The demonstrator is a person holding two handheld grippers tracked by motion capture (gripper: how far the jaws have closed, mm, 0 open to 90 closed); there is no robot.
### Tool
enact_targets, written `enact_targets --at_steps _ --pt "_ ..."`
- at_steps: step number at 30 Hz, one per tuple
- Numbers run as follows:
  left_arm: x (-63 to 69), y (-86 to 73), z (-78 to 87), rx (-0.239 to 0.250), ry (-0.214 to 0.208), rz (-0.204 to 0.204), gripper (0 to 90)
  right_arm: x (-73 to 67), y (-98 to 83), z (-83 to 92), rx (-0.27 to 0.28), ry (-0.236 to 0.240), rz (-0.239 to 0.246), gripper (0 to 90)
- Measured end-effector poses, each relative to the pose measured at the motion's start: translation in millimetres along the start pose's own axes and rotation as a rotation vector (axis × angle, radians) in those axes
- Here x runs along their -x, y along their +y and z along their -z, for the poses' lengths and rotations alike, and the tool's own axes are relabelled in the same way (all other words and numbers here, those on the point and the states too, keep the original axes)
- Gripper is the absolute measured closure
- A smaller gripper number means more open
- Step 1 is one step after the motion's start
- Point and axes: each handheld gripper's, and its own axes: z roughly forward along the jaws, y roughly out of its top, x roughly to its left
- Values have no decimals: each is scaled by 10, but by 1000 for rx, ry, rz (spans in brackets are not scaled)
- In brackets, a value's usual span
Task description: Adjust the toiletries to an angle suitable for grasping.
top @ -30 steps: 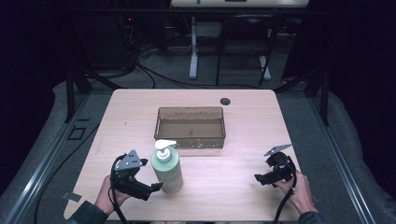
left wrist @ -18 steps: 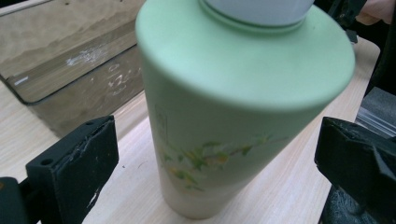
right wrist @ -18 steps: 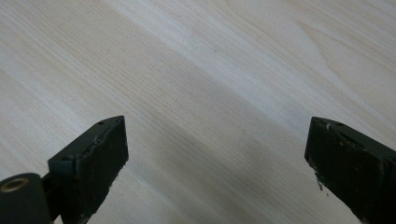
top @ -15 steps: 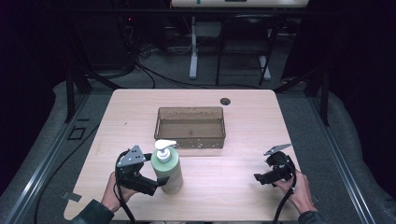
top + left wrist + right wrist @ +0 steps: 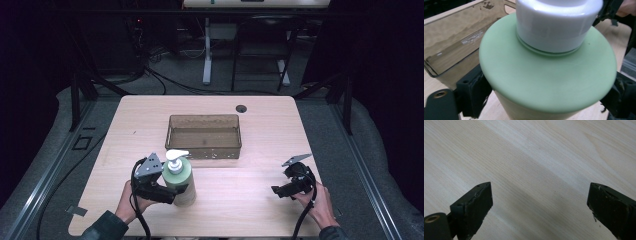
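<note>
Closing left gripper (image 5: 175, 192) jaws on green pump bottle (image 5: 179, 181) at table (image 5: 260, 120) 7 o'clock, pads flanking its body, contact unclear; amber bin (image 5: 204, 136) at 12 awaits. I keep right gripper (image 5: 280, 190) open, idle, 5 o'clock.

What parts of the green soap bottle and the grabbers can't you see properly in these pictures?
- Green soap bottle: in the left gripper view its base is cut off by the bottom edge and its pump top by the top edge.
- Left hand-held gripper: in the high view the bottle hides its jaw tips, so contact is unclear.
- Brown tray: any small contents are too small to tell in the high view.
</note>
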Motion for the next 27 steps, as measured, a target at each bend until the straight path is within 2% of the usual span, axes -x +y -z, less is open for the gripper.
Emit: enact_targets --at_steps 4,11,27 --pt "0 -4 0 1 3 -8 114 3 -2 11 2 -9 2 62" --pt "-34 -5 -6 6 17 3 118 1 -3 25 4 -16 0 64" --pt "-260 40 -52 4 110 61 118 17 -18 37 6 -12 -8 67"
